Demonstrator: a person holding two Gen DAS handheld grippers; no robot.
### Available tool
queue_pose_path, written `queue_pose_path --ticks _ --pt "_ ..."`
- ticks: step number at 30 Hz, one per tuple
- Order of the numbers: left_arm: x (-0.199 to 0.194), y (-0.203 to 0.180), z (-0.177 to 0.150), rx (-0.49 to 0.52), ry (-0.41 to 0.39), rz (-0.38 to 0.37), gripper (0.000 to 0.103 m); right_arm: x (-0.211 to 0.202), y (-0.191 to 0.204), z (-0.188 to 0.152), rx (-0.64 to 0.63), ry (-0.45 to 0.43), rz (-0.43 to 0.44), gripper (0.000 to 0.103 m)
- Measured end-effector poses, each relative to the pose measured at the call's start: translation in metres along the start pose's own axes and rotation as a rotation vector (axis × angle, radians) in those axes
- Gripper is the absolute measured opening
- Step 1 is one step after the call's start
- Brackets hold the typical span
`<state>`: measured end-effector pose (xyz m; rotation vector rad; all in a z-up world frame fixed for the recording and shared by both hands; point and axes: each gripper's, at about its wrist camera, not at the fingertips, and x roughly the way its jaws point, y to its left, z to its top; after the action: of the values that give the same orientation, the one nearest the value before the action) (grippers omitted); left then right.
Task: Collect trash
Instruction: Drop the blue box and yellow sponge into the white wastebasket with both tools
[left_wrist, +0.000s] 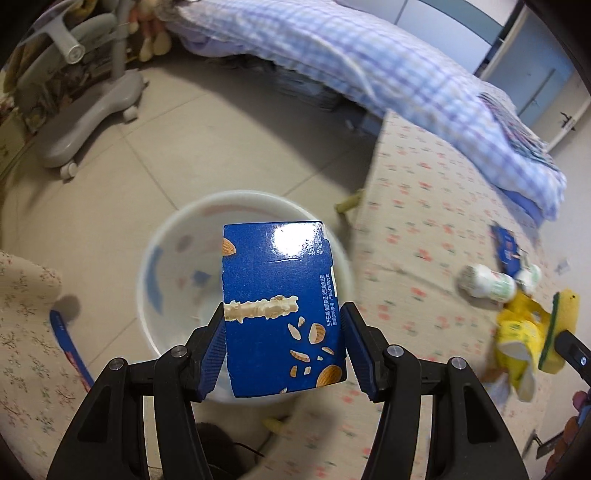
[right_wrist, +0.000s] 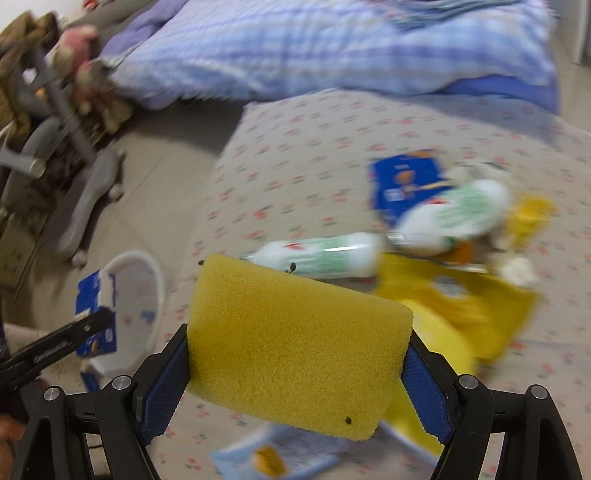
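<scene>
a blue carton (left_wrist: 280, 314) printed with almonds is held upright between the blue pads of the left gripper (left_wrist: 282, 347), whose jaws are closed on the carton's two side edges. a torn strip of white glue residue runs across the carton's face. directly beneath and behind the carton a white bucket (left_wrist: 162, 266) is seen on the tiled floor (left_wrist: 207, 147), with a few blurred scraps lying inside it. in the right wrist view the same carton is seen at the left edge, held over the bucket's rim.

a yellow sponge (right_wrist: 295, 347) is gripped flat between the pads of the right gripper (right_wrist: 295, 369), its jaws set wide and pressed on the sponge's two short ends. a few dark specks are stuck to the sponge.

beyond the sponge, on a floral tablecloth (right_wrist: 295, 147), more trash is spread: two white bottles with green labels (right_wrist: 325, 258), a second blue carton (right_wrist: 402, 184) and crumpled yellow packaging (right_wrist: 461, 295); these are blurred. a pale blue packet (right_wrist: 280, 454) lies near the table's front edge.

a bed with a blue checked quilt (left_wrist: 369, 66) is seen behind the table, and a grey wheeled chair (left_wrist: 81, 122) stands at the left
</scene>
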<state>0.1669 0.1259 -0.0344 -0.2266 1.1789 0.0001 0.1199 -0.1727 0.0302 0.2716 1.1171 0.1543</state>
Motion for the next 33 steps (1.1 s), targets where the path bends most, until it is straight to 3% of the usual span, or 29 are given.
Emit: queue_pose_path --ticks 5,9,14,22,30,33 --pt "0.013 0.023 0.007 -0.012 -0.012 0.024 0.063 0.034 0.031 0.005 -0.044 0.033 0.044 0.087" --pt "0.014 0.039 0.005 -0.048 0.006 0.019 0.092 0.058 0.052 0.005 -0.076 0.068 0.055 0.087" --pt "-0.005 0.058 -0.002 -0.02 -0.046 0.109 0.093 0.082 0.076 0.006 -0.093 0.096 0.066 0.087" --pt "-0.028 0.095 -0.016 -0.029 -0.07 0.172 0.096 0.114 0.13 0.003 -0.165 0.112 0.112 0.088" --pt "-0.038 0.105 -0.025 -0.012 -0.077 0.18 0.099 0.136 0.155 -0.001 -0.201 0.123 0.122 0.088" --pt "-0.039 0.106 -0.027 -0.006 -0.075 0.186 0.1 0.136 0.158 0.001 -0.197 0.097 0.168 0.094"
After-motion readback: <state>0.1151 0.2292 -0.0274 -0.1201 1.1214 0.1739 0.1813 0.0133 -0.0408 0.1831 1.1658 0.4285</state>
